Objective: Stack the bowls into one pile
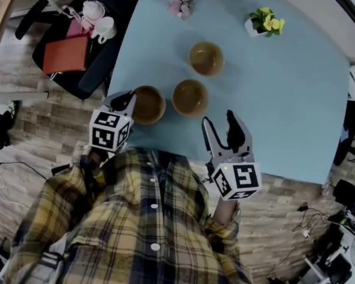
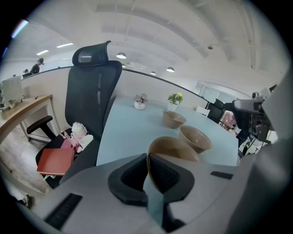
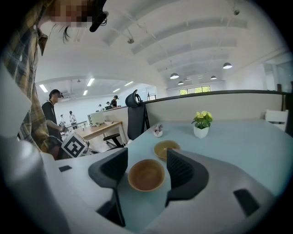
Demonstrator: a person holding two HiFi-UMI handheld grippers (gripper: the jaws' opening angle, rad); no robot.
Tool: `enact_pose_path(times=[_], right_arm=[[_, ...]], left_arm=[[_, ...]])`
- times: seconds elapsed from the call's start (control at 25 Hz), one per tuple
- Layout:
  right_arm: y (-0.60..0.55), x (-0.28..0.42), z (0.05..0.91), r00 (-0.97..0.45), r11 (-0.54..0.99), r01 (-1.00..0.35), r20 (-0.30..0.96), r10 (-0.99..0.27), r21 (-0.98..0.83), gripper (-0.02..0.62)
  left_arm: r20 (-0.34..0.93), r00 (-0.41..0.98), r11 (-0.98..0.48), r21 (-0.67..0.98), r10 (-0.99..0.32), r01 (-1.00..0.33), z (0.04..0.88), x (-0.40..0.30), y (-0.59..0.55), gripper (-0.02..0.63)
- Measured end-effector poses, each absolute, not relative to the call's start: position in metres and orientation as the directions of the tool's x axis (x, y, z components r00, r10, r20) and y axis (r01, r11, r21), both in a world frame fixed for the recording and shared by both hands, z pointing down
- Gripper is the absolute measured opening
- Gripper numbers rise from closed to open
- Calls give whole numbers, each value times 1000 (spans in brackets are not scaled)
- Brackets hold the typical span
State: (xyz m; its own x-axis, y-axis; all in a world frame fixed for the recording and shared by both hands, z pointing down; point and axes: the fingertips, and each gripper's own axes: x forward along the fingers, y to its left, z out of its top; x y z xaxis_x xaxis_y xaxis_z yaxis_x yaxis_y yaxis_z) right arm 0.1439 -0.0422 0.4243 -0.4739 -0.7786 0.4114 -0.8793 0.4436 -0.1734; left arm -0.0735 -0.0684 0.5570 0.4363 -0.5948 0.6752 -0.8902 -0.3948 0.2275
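Pinching the near rim of the leftmost round tan bowl (image 1: 148, 106), the left gripper (image 2: 148, 167) has one pad inside the wall and one outside. That bowl lies just left of the middle tan bowl (image 1: 190, 97), the likely pile base, so the carry probably runs a short way rightward. The right gripper (image 1: 222, 126) hovers spread and empty, just right of the middle bowl and nearer the person, facing it.

The brown near bowl (image 1: 147, 104), middle bowl (image 1: 190, 97) and far bowl (image 1: 206, 58) are sitting upright, unstacked. The near bowl is being clamped at its rim.
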Motion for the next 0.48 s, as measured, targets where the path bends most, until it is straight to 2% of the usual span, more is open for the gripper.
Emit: enact_pose_path(times=[0.48], right_arm=[[-41, 143, 420, -463, 434, -885, 393, -795, -166, 250]], left_arm=[[615, 424, -383, 207, -665, -900, 525, -84, -81, 8]])
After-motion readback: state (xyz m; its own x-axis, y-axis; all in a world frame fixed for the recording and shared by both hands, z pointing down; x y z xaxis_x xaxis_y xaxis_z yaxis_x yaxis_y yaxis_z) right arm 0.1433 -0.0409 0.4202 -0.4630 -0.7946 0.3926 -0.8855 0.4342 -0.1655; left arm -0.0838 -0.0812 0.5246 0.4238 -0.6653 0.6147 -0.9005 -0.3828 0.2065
